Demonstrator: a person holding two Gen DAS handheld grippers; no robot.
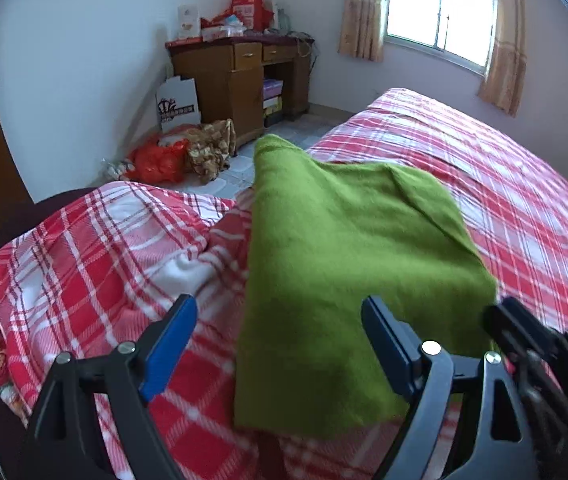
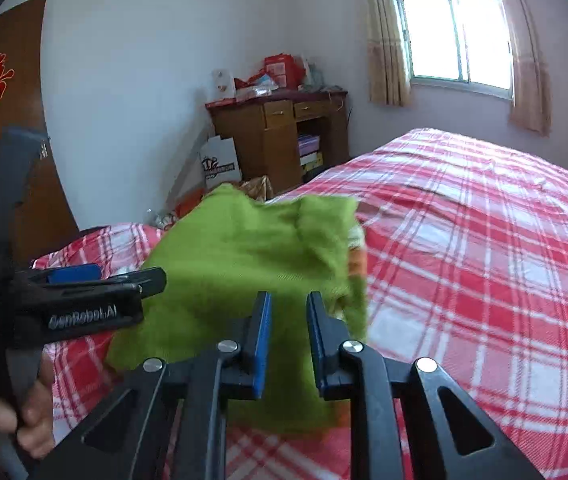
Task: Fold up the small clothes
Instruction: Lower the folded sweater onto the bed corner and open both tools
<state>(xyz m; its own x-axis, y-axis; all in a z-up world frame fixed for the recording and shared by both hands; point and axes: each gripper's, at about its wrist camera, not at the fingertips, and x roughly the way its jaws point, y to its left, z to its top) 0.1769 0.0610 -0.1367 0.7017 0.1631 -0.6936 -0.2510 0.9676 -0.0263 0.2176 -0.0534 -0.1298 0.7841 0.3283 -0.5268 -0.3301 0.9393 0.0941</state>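
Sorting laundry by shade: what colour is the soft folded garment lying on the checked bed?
Green garment, clearest in the left wrist view.

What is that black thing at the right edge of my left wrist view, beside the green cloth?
Observer: The right gripper. Its own camera shows its fingers close together, with a narrow gap between them and the cloth just beyond.
Operator: Is anything under that cloth?
Observer: Something orange peeks out at the cloth's right edge. I cannot tell what it is.
Operator: Who holds the left gripper?
Observer: A hand grips its handle, low on the left of the right wrist view.
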